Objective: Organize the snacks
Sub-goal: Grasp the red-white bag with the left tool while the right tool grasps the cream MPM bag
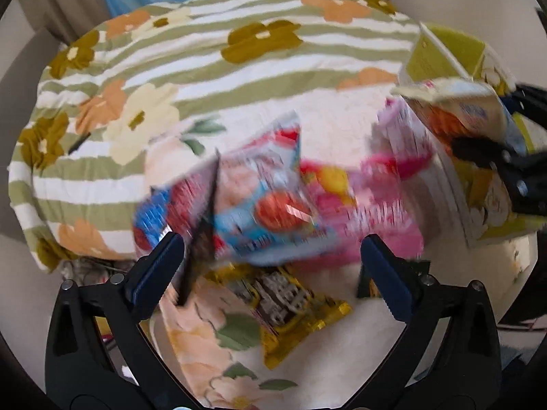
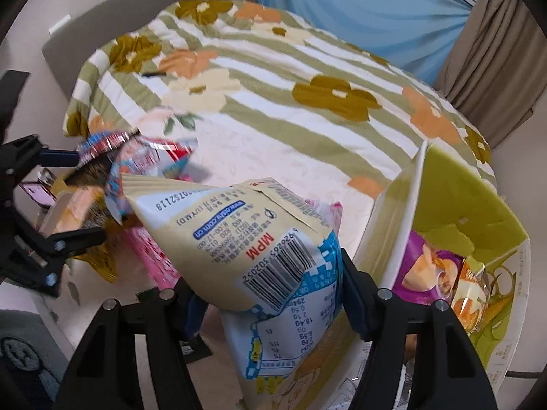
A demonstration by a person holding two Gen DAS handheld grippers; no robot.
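My right hand-held gripper (image 2: 273,311) is clamped on a cream and blue snack bag (image 2: 239,239), lifted up just beside the green box (image 2: 478,212). That bag is not in the box yet.

My left hand-held gripper (image 1: 273,263) has its fingers wide apart, with nothing squeezed between them. A blurry blue and red snack bag (image 1: 259,201) sits loose just past its fingertips. I cannot tell if it is falling or lying on the pile.

I think I am partway done. A purple bag (image 2: 424,266) and an orange bag (image 2: 471,294) are already in the box. Still out on the bed (image 1: 239,68) are a pink bag (image 1: 376,212) and a yellow bag (image 1: 290,304). Those, plus the two bags at my grippers, are what is left.
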